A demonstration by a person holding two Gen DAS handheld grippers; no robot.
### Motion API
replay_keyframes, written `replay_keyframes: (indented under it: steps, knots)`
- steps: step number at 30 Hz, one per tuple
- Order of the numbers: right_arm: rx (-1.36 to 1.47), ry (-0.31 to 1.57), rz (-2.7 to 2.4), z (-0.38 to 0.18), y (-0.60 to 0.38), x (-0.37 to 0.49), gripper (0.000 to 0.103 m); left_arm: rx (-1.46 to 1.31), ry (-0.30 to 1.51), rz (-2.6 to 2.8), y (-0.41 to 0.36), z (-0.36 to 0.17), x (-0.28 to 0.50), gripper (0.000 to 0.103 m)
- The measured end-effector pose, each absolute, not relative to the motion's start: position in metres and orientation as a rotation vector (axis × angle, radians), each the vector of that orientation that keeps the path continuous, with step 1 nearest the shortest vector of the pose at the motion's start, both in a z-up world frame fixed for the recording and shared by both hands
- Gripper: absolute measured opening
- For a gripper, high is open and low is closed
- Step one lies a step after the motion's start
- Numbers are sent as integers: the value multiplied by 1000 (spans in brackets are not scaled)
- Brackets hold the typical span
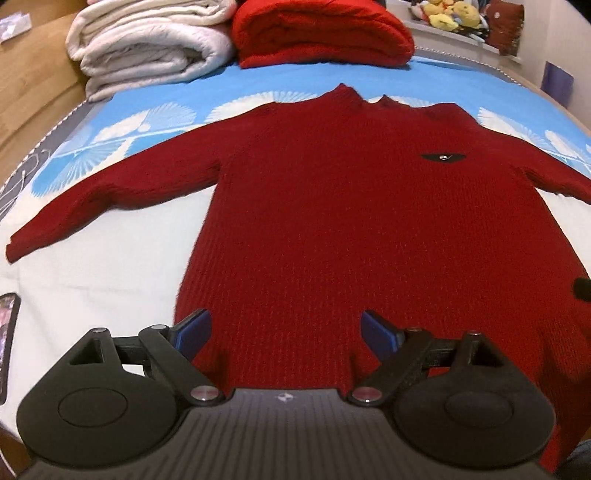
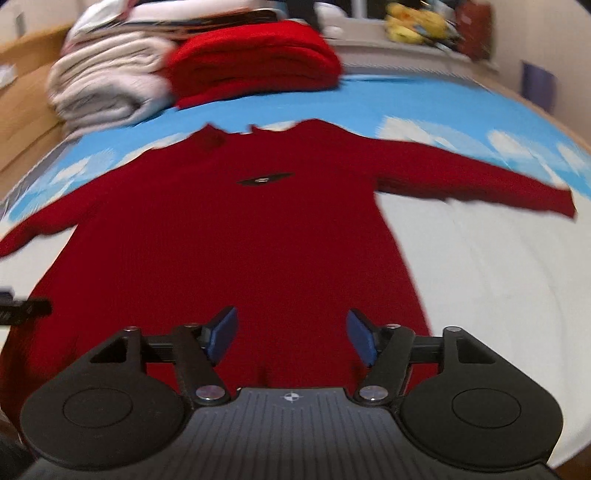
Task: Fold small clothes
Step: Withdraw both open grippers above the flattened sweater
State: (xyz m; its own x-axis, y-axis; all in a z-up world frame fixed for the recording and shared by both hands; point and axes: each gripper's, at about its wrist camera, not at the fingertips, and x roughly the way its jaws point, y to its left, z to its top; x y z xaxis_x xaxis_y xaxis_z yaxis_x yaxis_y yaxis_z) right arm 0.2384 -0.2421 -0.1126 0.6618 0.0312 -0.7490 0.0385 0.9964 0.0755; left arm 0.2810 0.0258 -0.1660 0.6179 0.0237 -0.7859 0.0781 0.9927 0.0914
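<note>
bed point(image 1: 110, 266): blue-white sheet | red sweater point(image 1: 332, 221) spread flat | folded white blanket point(image 1: 147, 48), folded red blanket point(image 1: 321, 33) behind

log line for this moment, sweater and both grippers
red sweater: flat on bed, sleeves spread, unfolded | left gripper: open, empty, over hem | right gripper: open, empty, over hem

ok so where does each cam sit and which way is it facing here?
Left wrist: on the left gripper, above the dark red sweater's hem, facing its collar; own open blue pads show, nothing between them.
Right wrist: on the right gripper, same heading, blurred; open jaws, nothing held.
Shared: sweater, its black chest badge, folded red blanket, white blanket.
</note>
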Motion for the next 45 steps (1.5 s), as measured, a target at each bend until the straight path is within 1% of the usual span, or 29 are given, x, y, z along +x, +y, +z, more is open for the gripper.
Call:
replay_keyframes:
  steps: [2,5,15,20,24,27,45]
  knots:
    - [69,853,25,-117,-228,246,70,110,921,-36,17,-172,289,91]
    - [75,928,26,-126,-212,266,70,104,932,-44,10,-177,302,91]
    - [44,911,81,-123,-186,295,70,68,950,-27,21,-178,324,91]
    - [40,919,80,-124,-188,290,70,58,975,8,25,-180,329,91]
    - [39,923,82,-124,-188,287,70,-31,1066,-37,32,-187,335,91]
    - [38,918,83,-124,-188,286,70,-68,1102,-48,36,-192,337,91]
    - [50,940,65,-131,-190,291,70,-86,1117,-41,40,-195,341,91]
